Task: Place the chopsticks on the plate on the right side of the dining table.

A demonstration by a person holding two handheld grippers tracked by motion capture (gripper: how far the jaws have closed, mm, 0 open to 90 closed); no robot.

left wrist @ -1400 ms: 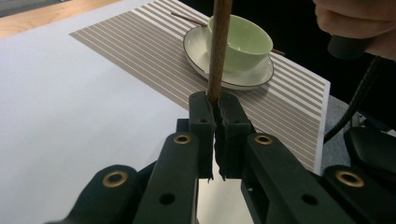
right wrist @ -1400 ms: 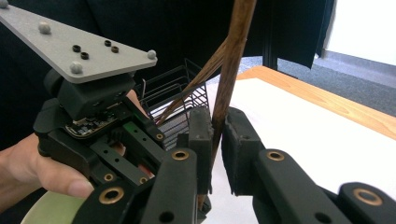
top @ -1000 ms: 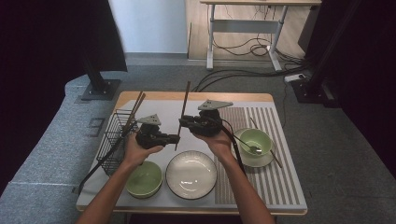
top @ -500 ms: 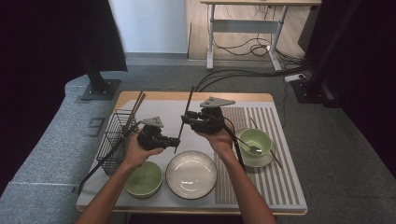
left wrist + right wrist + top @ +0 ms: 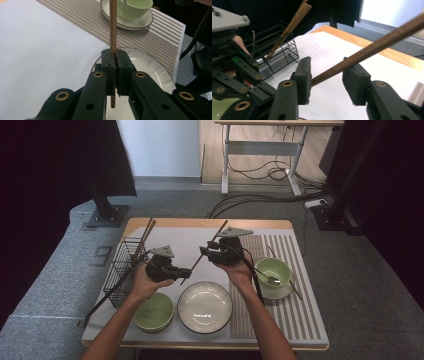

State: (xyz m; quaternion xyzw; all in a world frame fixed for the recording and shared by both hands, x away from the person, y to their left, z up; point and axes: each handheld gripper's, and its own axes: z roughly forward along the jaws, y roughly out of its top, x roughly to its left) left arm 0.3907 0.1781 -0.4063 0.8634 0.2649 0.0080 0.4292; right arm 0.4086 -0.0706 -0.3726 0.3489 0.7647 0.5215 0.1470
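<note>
At the left edge of the table, about nine o'clock, a black wire rack (image 5: 121, 267) holds more brown wooden chopsticks (image 5: 146, 232) that lean out toward twelve. Just right of it the left gripper (image 5: 186, 271) is clenched on one long brown wooden chopstick (image 5: 200, 259), pinching it close to its lower end; in the left gripper view the stick (image 5: 113, 27) rises straight up from between the pressed pads toward twelve. Below the gripper sit a pale green bowl (image 5: 154, 312) at seven o'clock and a white round plate with a dark rim (image 5: 205, 307) at six.

The chopstick's long axis runs from the left gripper up and away toward one o'clock, passing through the right gripper (image 5: 205, 251). Its jaws have just been opening, and in the right gripper view the stick (image 5: 372, 47) lies slantwise between them, brushing one pad (image 5: 305, 75) while the other stands off. So it is released there, and the left hand alone carries it.

Further right, at three o'clock on the striped mat (image 5: 292, 315), a second green bowl with a spoon (image 5: 272, 271) rests on a saucer.

As I judge it, the right gripper must back off along that axis without nudging the stick.
</note>
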